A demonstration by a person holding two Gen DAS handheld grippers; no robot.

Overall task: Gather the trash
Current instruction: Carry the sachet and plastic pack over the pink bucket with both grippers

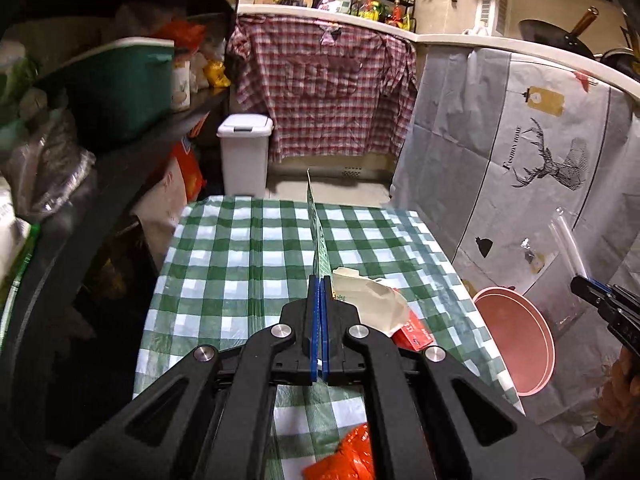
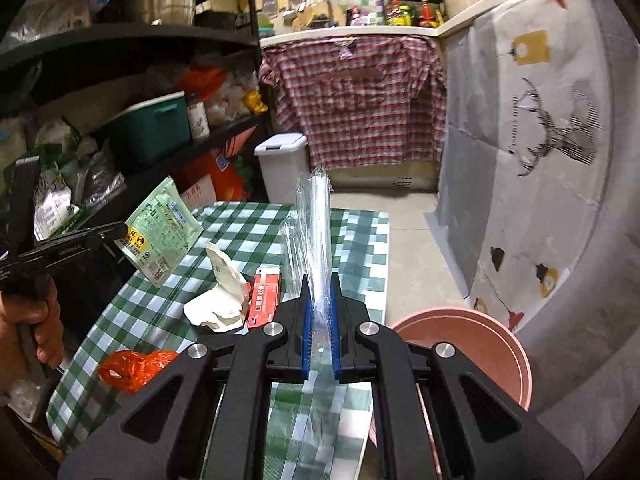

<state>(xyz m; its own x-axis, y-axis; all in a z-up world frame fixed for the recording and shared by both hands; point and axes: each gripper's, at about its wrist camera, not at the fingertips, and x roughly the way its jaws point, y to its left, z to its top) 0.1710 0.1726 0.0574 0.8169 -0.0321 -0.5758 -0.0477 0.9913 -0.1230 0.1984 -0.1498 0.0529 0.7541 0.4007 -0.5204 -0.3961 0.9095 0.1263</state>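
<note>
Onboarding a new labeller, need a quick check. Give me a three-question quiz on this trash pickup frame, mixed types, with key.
1. True or false: the left hand-held gripper is shut on a flat green packet.
2. What does the right hand-held gripper hold? A) orange bag B) clear plastic wrapper C) red box
3. Fill in: the pink basin sits beside the table's ____ side in the right wrist view.

Key
1. True; the packet shows edge-on between the pads in the left wrist view.
2. B; the clear plastic wrapper stands up between the pads, while the orange bag and red box lie on the checked tablecloth.
3. Right.
</note>
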